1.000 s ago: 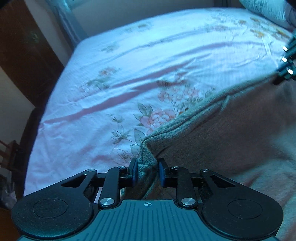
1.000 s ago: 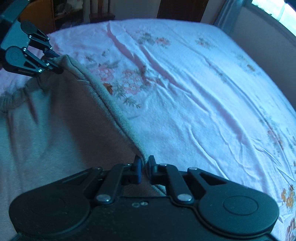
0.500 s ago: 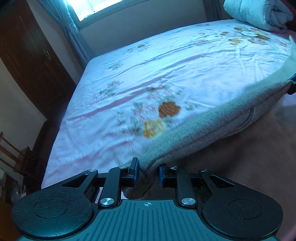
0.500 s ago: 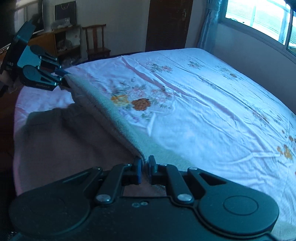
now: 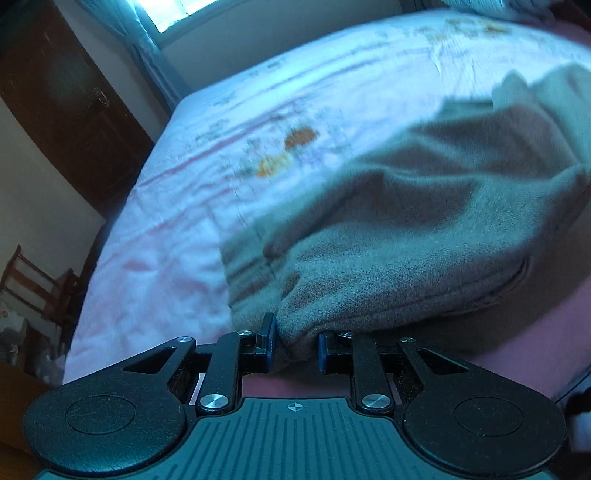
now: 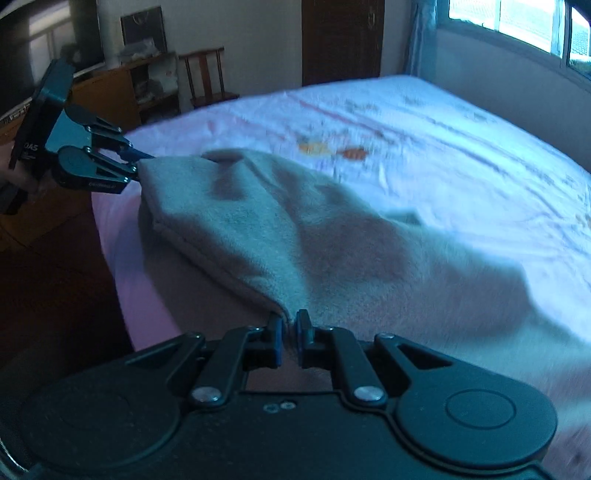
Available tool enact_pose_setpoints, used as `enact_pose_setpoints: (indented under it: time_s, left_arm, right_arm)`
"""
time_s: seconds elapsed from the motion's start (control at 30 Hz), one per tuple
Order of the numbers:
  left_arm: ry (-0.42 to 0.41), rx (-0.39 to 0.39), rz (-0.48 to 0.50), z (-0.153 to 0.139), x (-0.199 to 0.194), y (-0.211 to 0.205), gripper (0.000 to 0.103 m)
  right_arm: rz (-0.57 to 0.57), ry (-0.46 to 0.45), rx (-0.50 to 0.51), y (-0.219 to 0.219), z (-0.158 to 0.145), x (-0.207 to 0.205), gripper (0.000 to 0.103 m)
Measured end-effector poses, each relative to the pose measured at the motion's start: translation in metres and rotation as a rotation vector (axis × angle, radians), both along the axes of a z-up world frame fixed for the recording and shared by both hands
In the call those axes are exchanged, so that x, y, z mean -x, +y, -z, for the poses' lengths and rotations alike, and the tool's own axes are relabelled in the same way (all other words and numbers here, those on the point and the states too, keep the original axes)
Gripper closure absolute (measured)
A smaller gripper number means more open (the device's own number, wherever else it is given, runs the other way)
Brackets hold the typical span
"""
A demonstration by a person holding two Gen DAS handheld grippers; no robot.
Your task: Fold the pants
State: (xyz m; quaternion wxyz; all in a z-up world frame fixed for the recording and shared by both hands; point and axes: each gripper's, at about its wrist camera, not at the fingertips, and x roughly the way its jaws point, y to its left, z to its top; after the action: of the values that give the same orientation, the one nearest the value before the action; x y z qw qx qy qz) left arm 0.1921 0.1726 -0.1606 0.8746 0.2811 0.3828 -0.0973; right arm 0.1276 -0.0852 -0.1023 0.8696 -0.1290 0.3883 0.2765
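Observation:
The grey fleece pants (image 5: 424,236) hang lifted over the bed, stretched between my two grippers, with the far part draped down onto the sheet (image 6: 424,266). My left gripper (image 5: 293,347) is shut on one corner of the pants' edge. It also shows in the right wrist view (image 6: 138,164) at the left, clamped on that corner. My right gripper (image 6: 289,338) is shut on the other corner of the same edge. The lifted edge runs taut between them.
The bed (image 6: 461,155) has a white floral sheet. A wooden chair (image 6: 207,77), a desk (image 6: 110,96) and a dark door (image 6: 340,40) stand beyond its far left side. A window (image 6: 517,22) is at the right. A dark wardrobe (image 5: 62,110) shows in the left wrist view.
Both grippers have risen and pulled back toward the bed's near edge, carrying the pants' edge with them. The fabric now hangs in the air and trails over the sheet.

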Motion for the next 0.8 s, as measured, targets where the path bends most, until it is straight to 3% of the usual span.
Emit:
enact_pose_setpoints:
  time_s: [0.1, 0.17, 0.27, 0.4, 0.6, 0.8]
  left_arm:
    - [-0.030, -0.053, -0.002, 0.011, 0.006, -0.011, 0.081]
    - [-0.044, -0.033, -0.029, 0.005, 0.008, -0.011, 0.081]
    - [-0.021, 0.107, -0.117, -0.015, 0.010, 0.005, 0.076]
    - [0.050, 0.348, -0.288, -0.033, 0.016, 0.039, 0.067]
    - [0.150, 0.693, -0.479, -0.030, 0.025, 0.073, 0.065]
    - [0.266, 0.871, -0.611, 0.002, 0.007, 0.072, 0.063]
  right_arm:
    - [0.000, -0.004, 0.061, 0.008, 0.020, 0.009, 0.102]
    - [0.012, 0.019, 0.091, 0.013, 0.032, 0.007, 0.098]
    - [0.037, 0.020, 0.051, 0.014, 0.028, 0.007, 0.088]
    - [0.077, 0.024, -0.015, 0.005, 0.017, 0.014, 0.080]
    - [0.211, 0.156, -0.145, -0.023, 0.022, 0.009, 0.078]
    - [0.343, 0.224, -0.193, -0.046, 0.025, 0.006, 0.070]
